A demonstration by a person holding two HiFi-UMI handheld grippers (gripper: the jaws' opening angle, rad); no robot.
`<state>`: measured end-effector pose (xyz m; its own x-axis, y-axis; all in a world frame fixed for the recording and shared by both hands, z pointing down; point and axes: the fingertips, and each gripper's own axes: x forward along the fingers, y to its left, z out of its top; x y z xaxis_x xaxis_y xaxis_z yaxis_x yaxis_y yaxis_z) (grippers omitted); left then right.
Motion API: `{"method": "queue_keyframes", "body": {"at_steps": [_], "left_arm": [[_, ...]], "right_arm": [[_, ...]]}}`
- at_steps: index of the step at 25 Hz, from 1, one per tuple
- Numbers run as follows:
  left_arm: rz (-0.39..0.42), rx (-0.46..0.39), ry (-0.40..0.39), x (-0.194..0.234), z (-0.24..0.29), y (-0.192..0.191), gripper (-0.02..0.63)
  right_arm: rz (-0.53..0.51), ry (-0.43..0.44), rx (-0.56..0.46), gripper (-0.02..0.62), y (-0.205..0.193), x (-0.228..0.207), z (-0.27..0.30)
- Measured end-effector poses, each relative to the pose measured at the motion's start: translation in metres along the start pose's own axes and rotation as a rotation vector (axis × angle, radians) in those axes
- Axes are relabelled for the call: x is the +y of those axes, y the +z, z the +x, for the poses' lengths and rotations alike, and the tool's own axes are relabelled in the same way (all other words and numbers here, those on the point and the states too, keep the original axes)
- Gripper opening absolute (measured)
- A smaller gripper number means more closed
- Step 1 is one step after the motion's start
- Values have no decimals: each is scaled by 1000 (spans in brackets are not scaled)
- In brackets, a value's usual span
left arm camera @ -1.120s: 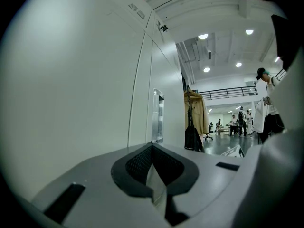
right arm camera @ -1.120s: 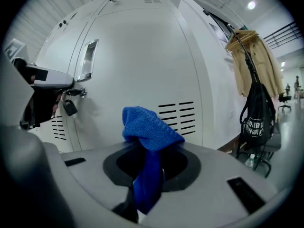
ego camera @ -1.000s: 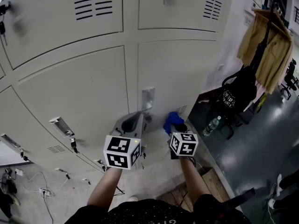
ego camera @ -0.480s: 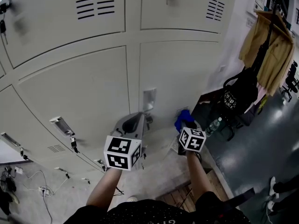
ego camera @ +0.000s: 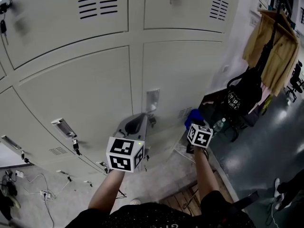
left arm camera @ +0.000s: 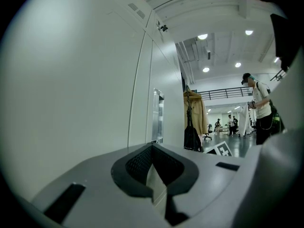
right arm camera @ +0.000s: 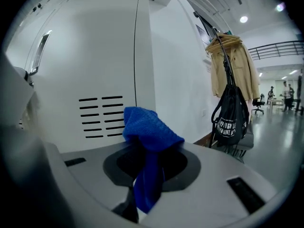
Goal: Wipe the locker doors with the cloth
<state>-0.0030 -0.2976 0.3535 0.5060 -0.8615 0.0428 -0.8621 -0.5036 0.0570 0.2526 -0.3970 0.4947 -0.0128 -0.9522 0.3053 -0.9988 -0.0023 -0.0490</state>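
Two grippers in view: right gripper (right arm camera: pixel 148 177) is clamped on a blue microfibre cloth (right arm camera: pixel 148 127), left gripper (left arm camera: pixel 154 184) has its jaws closed together with nothing between them. Landmark is the louvred vent (right arm camera: pixel 107 118) low on the lower right locker door (right arm camera: pixel 85 65). The cloth bunches up above the right jaws with a tail hanging down through them, and its top sits just right of the vent, overlapping the slot ends in the right gripper view. In the head view the cloth (ego camera: pixel 194 115) is also just right of the vent (ego camera: pixel 185 113), near the door's outer edge. Contact with the door can't be confirmed (looks close, maybe a hair off). The left gripper (ego camera: pixel 137 125) hangs left of the vent, below the door handle (ego camera: pixel 151 99), doing nothing for the wipe. A tan coat (ego camera: pixel 273 51) and a black backpack (ego camera: pixel 240 96) hang well right of the vent, off the lockers. Cloth handling, by my judgement: soft, light and floppy, it won't slip much on the pads but folds over itself, so only the bunched tip would rub the panel. Best hold is where it is now, mid-fold, leaving a fat wad forward. The slots could snag the pile, so a light pass across them seems wise.
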Motion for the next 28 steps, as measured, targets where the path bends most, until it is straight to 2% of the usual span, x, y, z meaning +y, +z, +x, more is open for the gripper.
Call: {"method": "queue_keyframes", "body": {"at_steps": [3, 7, 11, 17, 23, 28], "left_arm": [[-5, -2, -1, 0, 0, 0, 9], [-8, -6, -6, 0, 0, 1, 9], [-6, -4, -5, 0, 1, -1, 9], [34, -9, 33, 3, -3, -3, 9], [64, -73, 0, -16, -21, 11, 9], [41, -130, -31, -46, -45, 5, 9]], "right_arm": [[9, 38, -48, 84, 5, 18, -16], [32, 226, -127, 84, 4, 82, -56], [73, 344, -160, 84, 1, 139, -95], [55, 359, -254, 86, 21, 171, -156], [72, 310, -297, 86, 28, 164, -195], [76, 297, -317, 86, 34, 156, -212]]}}
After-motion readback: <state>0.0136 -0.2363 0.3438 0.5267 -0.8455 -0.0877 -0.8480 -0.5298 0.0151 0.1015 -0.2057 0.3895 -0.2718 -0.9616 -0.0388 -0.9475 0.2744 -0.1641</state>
